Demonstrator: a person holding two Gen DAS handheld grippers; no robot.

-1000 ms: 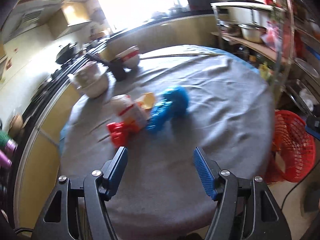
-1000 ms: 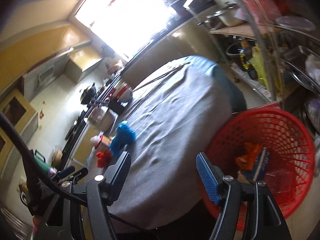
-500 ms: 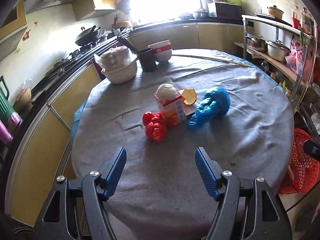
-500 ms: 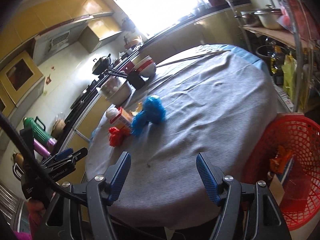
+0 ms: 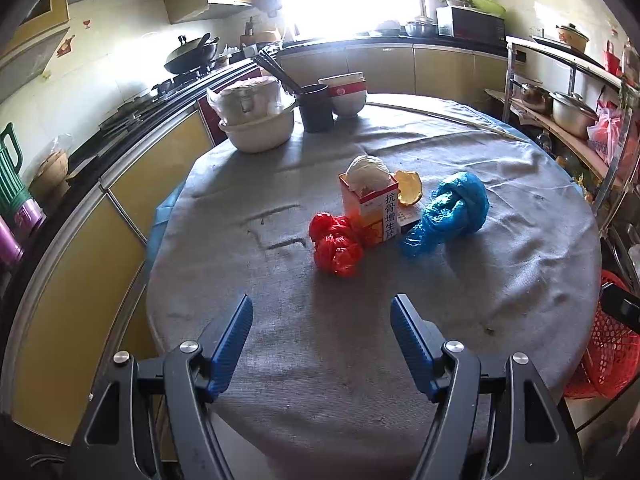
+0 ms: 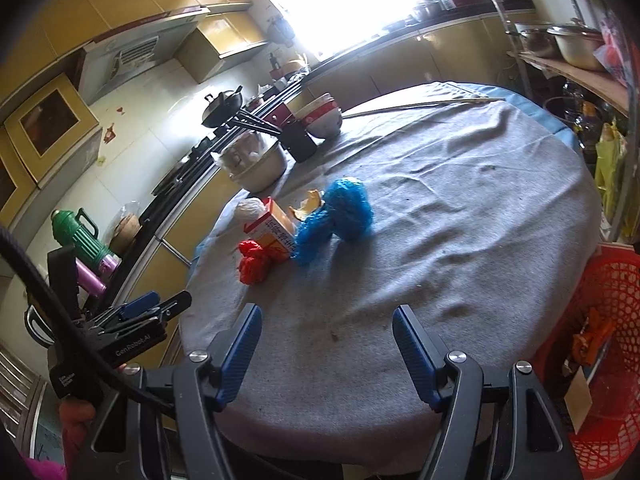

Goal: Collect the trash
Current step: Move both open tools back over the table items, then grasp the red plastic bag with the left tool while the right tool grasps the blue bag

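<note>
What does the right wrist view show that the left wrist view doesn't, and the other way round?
Only the right wrist view shows inside the red basket, which already holds some litter, and the left claw seen from the side. Only the left wrist view shows the microwave. Both show the red bag, carton, orange peel and blue bag on the grey tablecloth, untouched, with both claws open.

The orange and white cardboard carton [image 5: 372,210] at frame centre reads "抗骨增生片"; the black left gripper body [image 6: 120,344], lower left in the right wrist view, reads "GenRobot.AI"
</note>
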